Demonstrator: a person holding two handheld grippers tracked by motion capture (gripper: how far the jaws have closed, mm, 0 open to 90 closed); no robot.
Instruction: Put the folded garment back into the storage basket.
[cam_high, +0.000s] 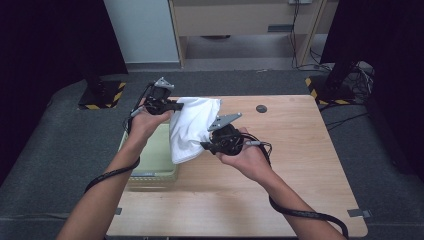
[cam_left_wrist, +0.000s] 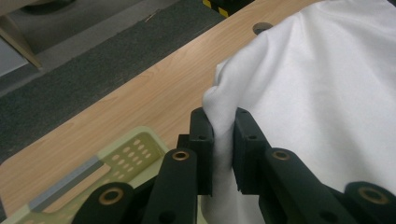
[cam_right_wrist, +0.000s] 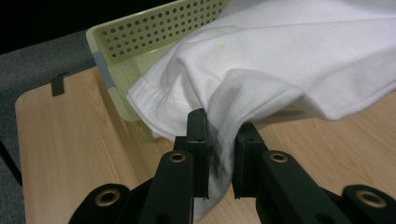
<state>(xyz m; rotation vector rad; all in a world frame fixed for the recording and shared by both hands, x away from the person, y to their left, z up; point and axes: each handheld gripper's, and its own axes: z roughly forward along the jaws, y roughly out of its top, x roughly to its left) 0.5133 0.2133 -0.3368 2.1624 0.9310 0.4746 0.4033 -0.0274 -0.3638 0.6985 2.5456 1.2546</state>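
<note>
At the left of the high view a pale green perforated basket (cam_high: 150, 165) sits on the wooden table (cam_high: 300, 165) near its left edge, its rim reaching the table's near-left side; the person's left forearm comes up over it from the bottom of the picture. The left gripper (cam_high: 176, 105) is held above the far end of the basket, its jaws pointing toward the middle of the table and pinched on an upper edge of a white cloth (cam_high: 192, 127); in the left gripper view the two black jaws stand narrow with a fold of the white cloth (cam_left_wrist: 317, 93) squeezed between them, the basket (cam_left_wrist: 121, 158) below and to the left, the table (cam_left_wrist: 154, 98) running away behind.

The cloth hangs in the air between the two grippers, its lower part drooping over the basket's right rim and toward the tabletop. To the right of it the right gripper (cam_high: 206, 145) grips the cloth's lower right edge, jaws pointing left; in the right gripper view its jaws are likewise narrow and clamped on a bunched, hemmed fold of the cloth (cam_right_wrist: 280, 56), with the basket (cam_right_wrist: 140, 32) behind it and the table (cam_right_wrist: 70, 140) beneath. Farther right on the table lies a small dark round disc (cam_high: 261, 108), well apart from both hands.
</note>
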